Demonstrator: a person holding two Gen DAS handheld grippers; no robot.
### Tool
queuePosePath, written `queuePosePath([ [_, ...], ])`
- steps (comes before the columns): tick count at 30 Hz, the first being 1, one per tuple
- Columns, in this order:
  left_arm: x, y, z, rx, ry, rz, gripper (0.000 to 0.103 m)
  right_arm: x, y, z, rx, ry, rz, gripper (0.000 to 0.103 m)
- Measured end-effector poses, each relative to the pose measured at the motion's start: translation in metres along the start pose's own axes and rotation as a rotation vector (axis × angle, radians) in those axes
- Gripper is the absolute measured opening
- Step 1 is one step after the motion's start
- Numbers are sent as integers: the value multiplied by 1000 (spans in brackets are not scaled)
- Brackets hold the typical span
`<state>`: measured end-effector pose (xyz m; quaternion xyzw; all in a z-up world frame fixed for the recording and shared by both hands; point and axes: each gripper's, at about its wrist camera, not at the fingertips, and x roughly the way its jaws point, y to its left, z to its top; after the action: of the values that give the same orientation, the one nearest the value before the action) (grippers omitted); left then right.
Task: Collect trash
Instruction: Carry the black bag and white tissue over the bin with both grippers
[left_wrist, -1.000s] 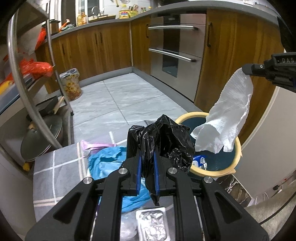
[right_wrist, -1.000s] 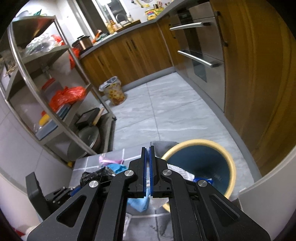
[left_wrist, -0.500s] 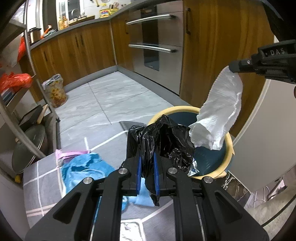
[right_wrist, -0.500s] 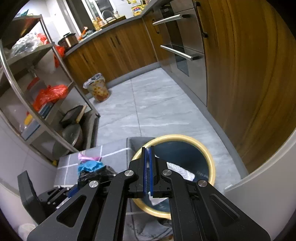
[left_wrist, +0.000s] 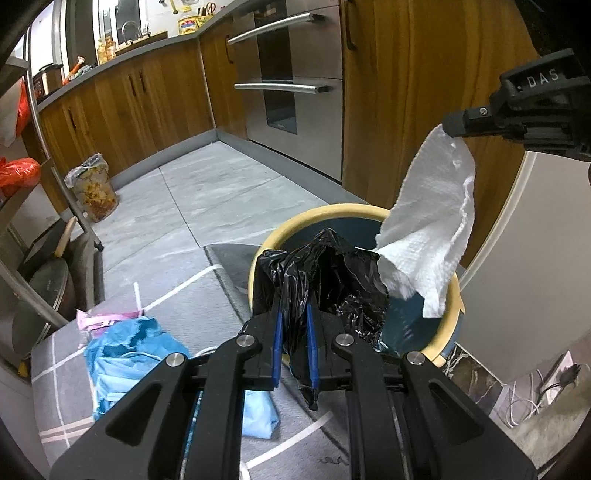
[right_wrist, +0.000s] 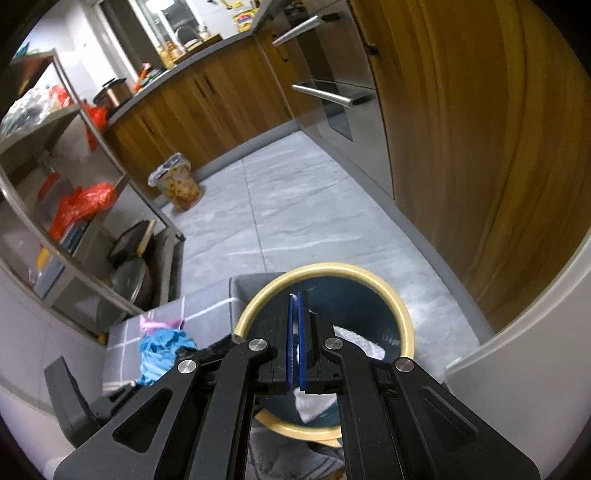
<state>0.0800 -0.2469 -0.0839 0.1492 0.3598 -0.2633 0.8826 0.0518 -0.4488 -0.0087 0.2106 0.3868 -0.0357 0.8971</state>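
Kitchen: wood cabinets (left_wrist: 147, 107) run along the back, steel oven (left_wrist: 288, 92) set in them, grey tile floor (left_wrist: 221, 199), metal rack (right_wrist: 55, 206) on the left with an orange bag (right_wrist: 81, 206) on a shelf and a pan lid (left_wrist: 48, 291) leaning low down

Grey checked cloth (left_wrist: 166, 295) covers the table; the bin (left_wrist: 448, 325), blue with a yellow rim, sits just off the cloth's far right corner, partly under both grippers. Second small bin (left_wrist: 92, 192) with a bag liner stands well apart by the cabinets

On the cloth, near its left edge: blue bag (left_wrist: 125, 354), crumpled, with a pink wrapper (left_wrist: 107, 317) touching its far side. Both are near the left gripper, clear of the main bin

Left gripper (left_wrist: 293, 347): jaws nearly together, clamped on a black bag (left_wrist: 332, 280). The bag bunches up above the pads and a tail hangs below; its bulk is over the bin's near-left rim

Right gripper (right_wrist: 295, 343): jaws fully together, pinching a paper towel (left_wrist: 432, 229) by one corner. In the left wrist view the towel hangs down from the fingertips (left_wrist: 458, 123) and its lower edge overlaps the bin's right rim and mouth. In the right wrist view only slivers of towel show above and below the blue pads (right_wrist: 301, 332), with the bin mouth directly behind them

Something pale lies inside the bin; too blurred to tell what
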Motion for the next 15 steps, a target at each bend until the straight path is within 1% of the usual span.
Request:
queuePosePath([
  [3,8,-7,-1,16,10,-4,11,7,2,-2,-33,-12,-32,4],
  [8,19,-14,-4,27,29,-37,11,27,-6,-2,-13,28,-63,4],
  [15,34,-13,0,25,39,-44,11,46,-9,-3,-14,70,-109,4],
])
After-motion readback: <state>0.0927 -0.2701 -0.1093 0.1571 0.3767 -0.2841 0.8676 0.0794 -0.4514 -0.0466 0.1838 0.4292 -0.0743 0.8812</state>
